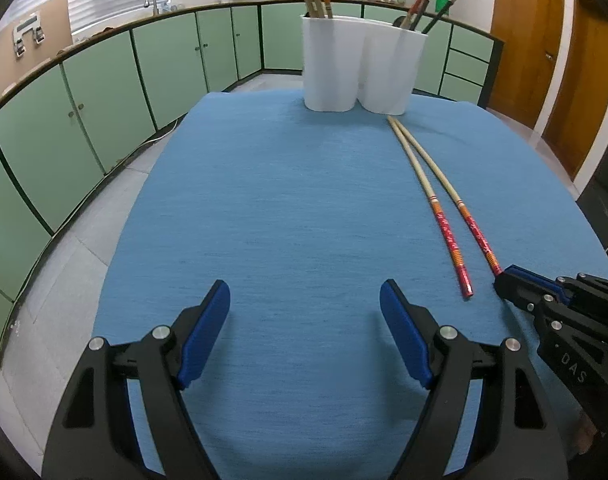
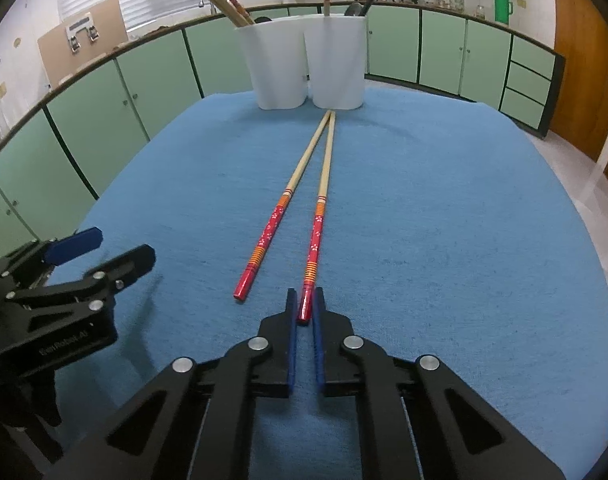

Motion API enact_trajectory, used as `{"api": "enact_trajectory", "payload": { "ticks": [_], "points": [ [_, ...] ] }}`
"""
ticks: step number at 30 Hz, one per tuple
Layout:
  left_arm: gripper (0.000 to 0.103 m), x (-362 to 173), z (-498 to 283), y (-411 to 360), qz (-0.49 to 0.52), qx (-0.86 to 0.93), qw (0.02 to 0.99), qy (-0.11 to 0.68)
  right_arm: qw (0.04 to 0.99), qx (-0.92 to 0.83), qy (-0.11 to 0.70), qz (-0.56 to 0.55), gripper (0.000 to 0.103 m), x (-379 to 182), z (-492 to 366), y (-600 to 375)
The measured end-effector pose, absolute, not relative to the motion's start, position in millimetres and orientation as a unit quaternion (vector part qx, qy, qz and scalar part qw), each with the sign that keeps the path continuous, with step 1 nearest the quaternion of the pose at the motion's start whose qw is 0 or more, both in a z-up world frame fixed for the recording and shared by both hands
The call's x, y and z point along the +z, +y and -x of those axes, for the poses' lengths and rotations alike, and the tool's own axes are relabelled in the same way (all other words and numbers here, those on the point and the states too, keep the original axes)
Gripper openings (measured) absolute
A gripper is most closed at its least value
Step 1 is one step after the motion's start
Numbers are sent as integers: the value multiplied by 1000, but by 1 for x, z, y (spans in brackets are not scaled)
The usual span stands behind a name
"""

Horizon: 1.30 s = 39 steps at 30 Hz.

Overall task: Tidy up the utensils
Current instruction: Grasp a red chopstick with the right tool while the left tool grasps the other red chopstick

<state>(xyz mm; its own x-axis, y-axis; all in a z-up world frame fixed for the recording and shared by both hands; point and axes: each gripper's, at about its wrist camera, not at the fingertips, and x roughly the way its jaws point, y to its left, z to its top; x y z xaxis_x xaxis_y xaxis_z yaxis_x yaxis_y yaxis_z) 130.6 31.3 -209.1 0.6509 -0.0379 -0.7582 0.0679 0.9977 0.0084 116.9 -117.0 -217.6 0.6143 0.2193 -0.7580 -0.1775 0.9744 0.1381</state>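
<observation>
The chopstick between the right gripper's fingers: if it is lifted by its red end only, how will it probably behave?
The chopstick looks thin, stiff and light, so it should rise without bending. The right gripper pinches only the red end, so the far tip may droop or swing. Its glossy paint may slip in the pads.

The left gripper point(image 1: 305, 336) hovers with jaws spread wide, while the right gripper point(image 2: 304, 312) has jaws nearly closed.
</observation>
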Motion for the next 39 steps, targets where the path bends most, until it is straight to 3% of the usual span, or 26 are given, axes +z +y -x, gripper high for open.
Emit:
{"api": "enact_trajectory", "payload": {
  "ticks": [18, 27, 32, 39],
  "points": [
    [72, -212, -136, -36, -21, -82, 904, 419, 909, 54, 409, -67, 6, -206, -108, -191],
    [47, -221, -143, -46, -10, -70, 899, 433, 911, 54, 403, -69, 6, -205, -108, -203],
    [8, -221, -143, -46, -4, -70, 899, 432, 912, 56, 401, -71, 6, -205, -108, -204],
    [5, -218, -141, -46, 4, -68, 900, 431, 914, 60, 396, -60, 6, -202, -104, -201]
  ]
}}
